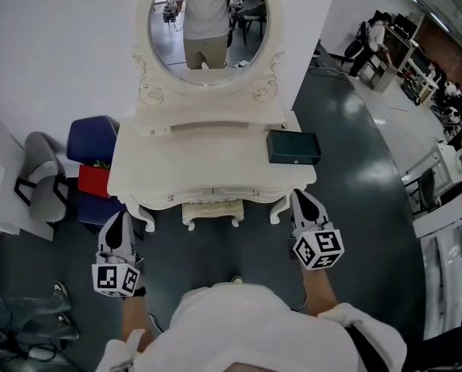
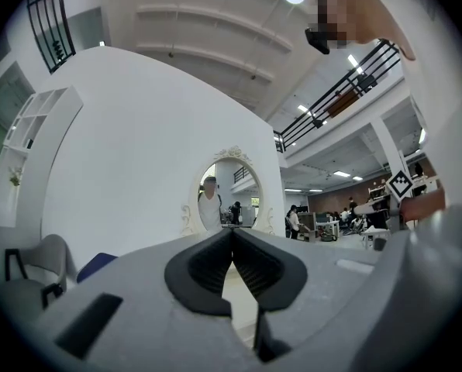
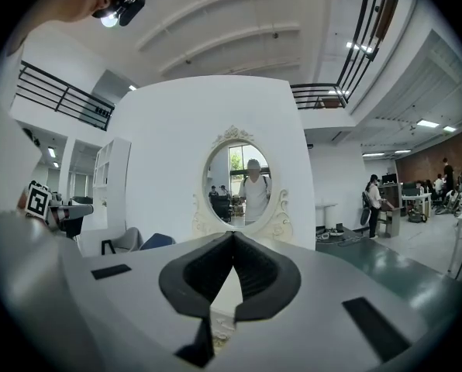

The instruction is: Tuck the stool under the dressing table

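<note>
The stool (image 1: 212, 210) is seen tucked under the dressing table (image 1: 208, 165), between the table's two front legs; only its cream, carved front edge shows beyond the table's front rim. On the tabletop a dark green box (image 1: 293, 146) lies toward the right side, flat and closed. At the back of the table an oval mirror (image 1: 208, 22) in an ornate cream frame is mounted upright, and a person in a light shirt is reflected in it.

The left gripper (image 1: 119, 222) is held in front of the table's left front corner and the right gripper (image 1: 301, 200) in front of its right front corner, both apart from the stool. In the left gripper view the jaws of the left gripper (image 2: 232, 235) are pressed together with nothing between them, and in the right gripper view the jaws of the right gripper (image 3: 232, 239) are likewise pressed together and empty. Both are pointed toward the mirror.

To the left of the table a blue chair (image 1: 91, 139) with a red item (image 1: 94, 181) on it is seen, and a grey chair (image 1: 41, 177) stands further left. A dark, glossy floor (image 1: 355, 169) extends to the right, where several people are visible far off
</note>
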